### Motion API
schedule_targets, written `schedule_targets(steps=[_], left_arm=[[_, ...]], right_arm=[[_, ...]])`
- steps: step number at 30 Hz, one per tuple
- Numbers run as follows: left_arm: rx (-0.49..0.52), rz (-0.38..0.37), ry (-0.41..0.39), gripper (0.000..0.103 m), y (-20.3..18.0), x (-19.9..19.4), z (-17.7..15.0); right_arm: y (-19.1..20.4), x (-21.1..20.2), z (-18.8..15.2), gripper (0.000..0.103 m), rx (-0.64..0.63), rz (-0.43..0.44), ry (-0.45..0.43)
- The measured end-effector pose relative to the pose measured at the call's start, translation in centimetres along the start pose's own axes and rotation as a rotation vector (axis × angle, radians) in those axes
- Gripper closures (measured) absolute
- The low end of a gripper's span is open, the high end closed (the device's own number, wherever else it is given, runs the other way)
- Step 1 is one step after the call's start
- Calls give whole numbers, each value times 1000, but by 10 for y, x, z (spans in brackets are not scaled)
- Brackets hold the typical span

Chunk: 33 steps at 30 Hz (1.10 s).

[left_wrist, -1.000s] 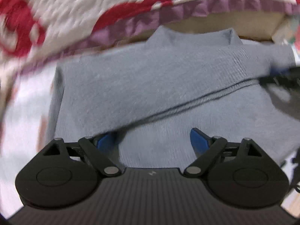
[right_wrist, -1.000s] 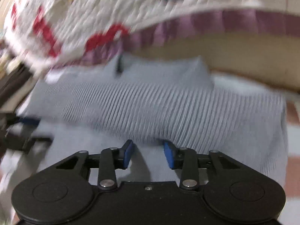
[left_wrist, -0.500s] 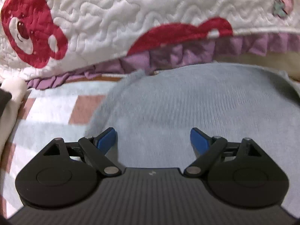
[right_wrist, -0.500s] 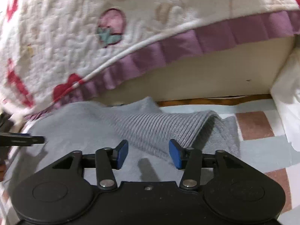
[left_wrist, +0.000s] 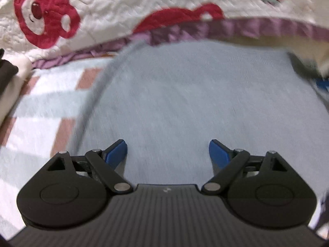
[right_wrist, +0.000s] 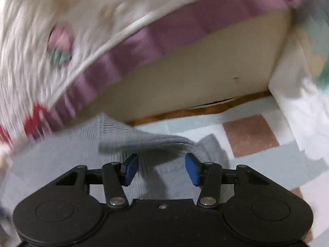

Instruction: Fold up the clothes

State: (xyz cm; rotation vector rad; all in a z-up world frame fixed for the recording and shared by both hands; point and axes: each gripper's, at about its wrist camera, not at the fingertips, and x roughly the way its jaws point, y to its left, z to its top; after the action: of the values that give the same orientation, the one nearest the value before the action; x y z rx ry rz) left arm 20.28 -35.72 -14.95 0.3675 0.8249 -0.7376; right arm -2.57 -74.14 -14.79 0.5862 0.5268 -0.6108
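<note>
A white quilt (left_wrist: 115,6) hangs across the far side, stitched in wavy lines and printed with a red bear face (left_wrist: 44,15) at the far left. A purple frill (right_wrist: 156,35) runs along its lower edge. Under the frill stands a plain beige panel (right_wrist: 195,76) with a strip of brown wood (right_wrist: 205,108) at its foot. Nearer lies a checked blanket (right_wrist: 250,135) in white, pale blue and dusty pink squares. White cloth (right_wrist: 298,107) rises at the right.
</note>
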Motion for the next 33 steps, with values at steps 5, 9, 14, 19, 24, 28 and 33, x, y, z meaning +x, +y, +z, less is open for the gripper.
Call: schedule_targets(steps=[5, 9, 14, 19, 24, 28, 33], left_arm=[[146, 20, -10, 13, -13, -14, -30], [70, -3, -29, 13, -11, -22, -25], [72, -147, -23, 13, -33, -35, -9], [43, -199, 87, 12, -43, -24, -21], [70, -202, 116, 11, -33, -34, -35], [166, -90, 92, 11, -29, -51, -37], [48, 87, -23, 11, 18, -57, -22]], right_arm=[[2, -15, 8, 40, -16, -155, -53], [9, -19, 5, 38, 93, 33, 21], [71, -14, -11, 38, -13, 259, 106], [138, -23, -59, 37, -282, 318, 260], [189, -63, -134, 22, -776, 177, 155], [205, -63, -132, 22, -815, 136, 159], [179, -53, -112, 20, -566, 194, 291]])
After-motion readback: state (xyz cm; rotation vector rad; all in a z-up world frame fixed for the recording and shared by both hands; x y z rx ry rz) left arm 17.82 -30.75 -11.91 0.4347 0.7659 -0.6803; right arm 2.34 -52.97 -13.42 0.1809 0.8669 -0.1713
